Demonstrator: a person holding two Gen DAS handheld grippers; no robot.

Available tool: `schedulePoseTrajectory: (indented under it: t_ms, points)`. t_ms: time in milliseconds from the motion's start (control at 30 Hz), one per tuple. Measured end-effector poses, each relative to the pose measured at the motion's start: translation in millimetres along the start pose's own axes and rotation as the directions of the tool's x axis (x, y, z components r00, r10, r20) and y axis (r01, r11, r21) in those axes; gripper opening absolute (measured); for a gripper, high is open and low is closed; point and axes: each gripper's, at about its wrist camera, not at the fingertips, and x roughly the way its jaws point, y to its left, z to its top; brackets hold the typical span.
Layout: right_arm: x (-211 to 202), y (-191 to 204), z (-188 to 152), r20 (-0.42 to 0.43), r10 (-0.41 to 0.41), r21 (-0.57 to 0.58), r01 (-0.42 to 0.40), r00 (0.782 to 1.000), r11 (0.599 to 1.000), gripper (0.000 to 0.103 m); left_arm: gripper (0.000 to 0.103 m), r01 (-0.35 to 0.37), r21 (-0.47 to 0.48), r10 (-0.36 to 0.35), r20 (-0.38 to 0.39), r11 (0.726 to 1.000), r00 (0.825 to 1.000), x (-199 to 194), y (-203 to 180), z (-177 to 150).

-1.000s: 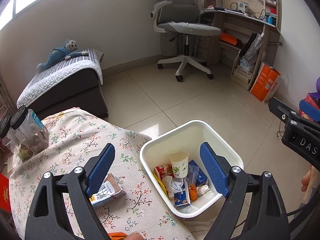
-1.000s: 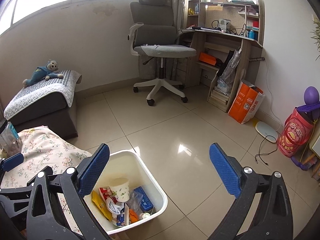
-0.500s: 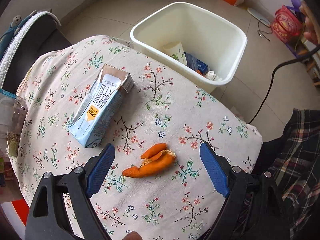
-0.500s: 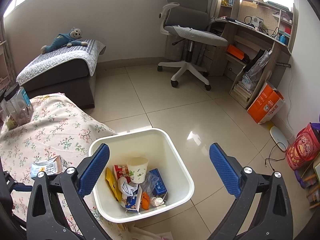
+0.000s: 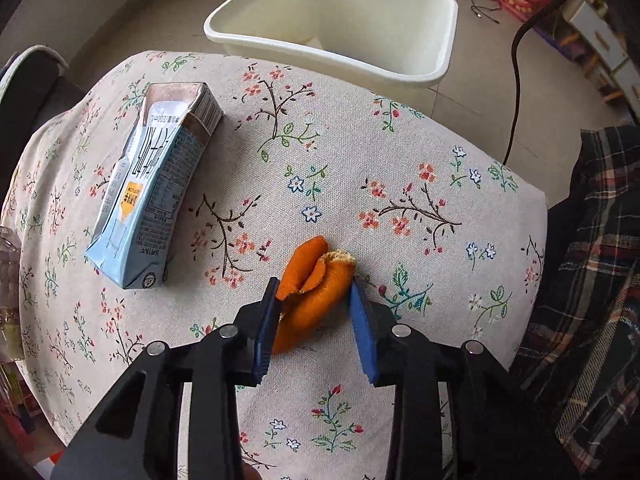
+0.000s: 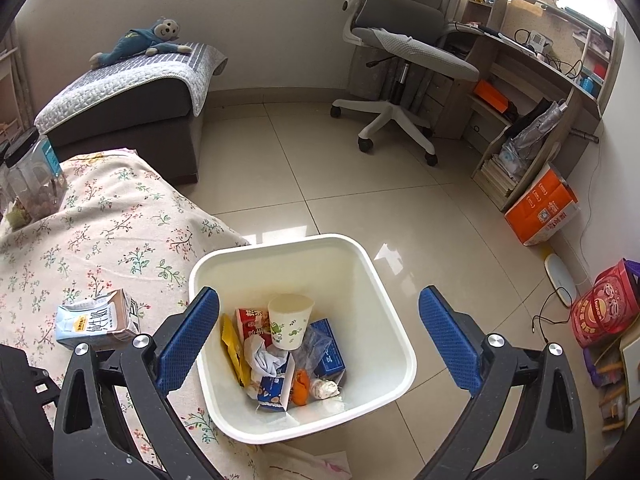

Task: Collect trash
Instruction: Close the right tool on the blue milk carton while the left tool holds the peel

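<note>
The left gripper (image 5: 314, 308) has its jaws pinching the curled orange peel (image 5: 312, 292) on the floral-cloth desk (image 5: 360, 160), near its front edge. The right gripper (image 6: 320, 336) holds its jaws spread wide above the white plastic bin (image 6: 400, 344), which stands against the desk's edge.

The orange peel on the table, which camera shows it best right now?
The left wrist view. There the orange peel lies on the floral tablecloth, large and sharp, between the blue pads of the left tongs. The right wrist view does not show it; it looks down into the white bin.
</note>
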Motion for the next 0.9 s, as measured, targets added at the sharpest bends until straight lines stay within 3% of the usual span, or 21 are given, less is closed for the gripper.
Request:
schedulePoseTrajectory:
  t_ms: [67,200,300,367,467,533,600,667,767,833,900]
  points:
    - [4.7,17.5,2.4,-0.019,0.035,-0.017,-0.036,0.999,0.999,0.096,0.02,0.018,-0.036,-0.017,0.021,0.999,1.0,-7.4,8.4,-12.0]
    - [7.9,62.7,3.2,-0.034,0.151,-0.106,-0.154,0.988,0.982,0.096,0.019,0.031,-0.112,-0.021,0.089,0.993,0.996,-32.1,24.8,-37.4]
    - [8.3,105.5,-4.9,-0.066,0.251,-0.283,-0.259,0.966,0.924,0.096,0.019,0.025,-0.179,0.002,0.149,0.984,0.989,-56.9,42.9,-59.8]
    - [5.1,137.3,-18.2,-0.065,0.302,-0.469,-0.296,0.951,0.832,0.096,0.02,0.027,-0.232,0.016,0.184,0.972,0.983,-71.4,61.0,-74.3]
    - [3.7,181.1,-50.8,-0.091,0.338,-0.742,-0.29,0.937,0.605,0.096,0.02,0.034,-0.31,0.037,0.22,0.95,0.975,-87.6,83.6,-93.6]
    - [10.6,207.0,-69.4,-0.111,0.315,-0.849,-0.255,0.943,0.463,0.096,0.02,0.038,-0.361,0.051,0.235,0.932,0.971,-96.7,97.7,-104.2]
    - [19.9,225.3,-80.3,-0.107,0.283,-0.899,-0.214,0.953,0.381,0.096,0.02,0.05,-0.402,0.057,0.25,0.914,0.967,-102.3,108.8,-113.8]
    - [29.9,236.6,-78.6,-0.13,0.266,-0.904,-0.224,0.955,0.365,0.096,0.02,0.061,-0.433,0.061,0.262,0.9,0.963,-109.5,114.1,-119.9]
    - [43.2,246.4,-68.4,-0.165,0.265,-0.881,-0.262,0.95,0.393,0.096,0.02,0.071,-0.452,0.063,0.276,0.889,0.959,-108.9,117.4,-115.5]
    - [51.5,246.1,-60.2,-0.219,0.278,-0.836,-0.326,0.935,0.441,0.096,0.02,0.078,-0.455,0.064,0.289,0.887,0.955,-114.2,117.8,-117.2]
    - [64.2,242.2,-49.2,-0.304,0.294,-0.749,-0.418,0.906,0.514,0.095,0.021,0.086,-0.464,0.066,0.301,0.882,0.951,-114.4,122.2,-113.2]
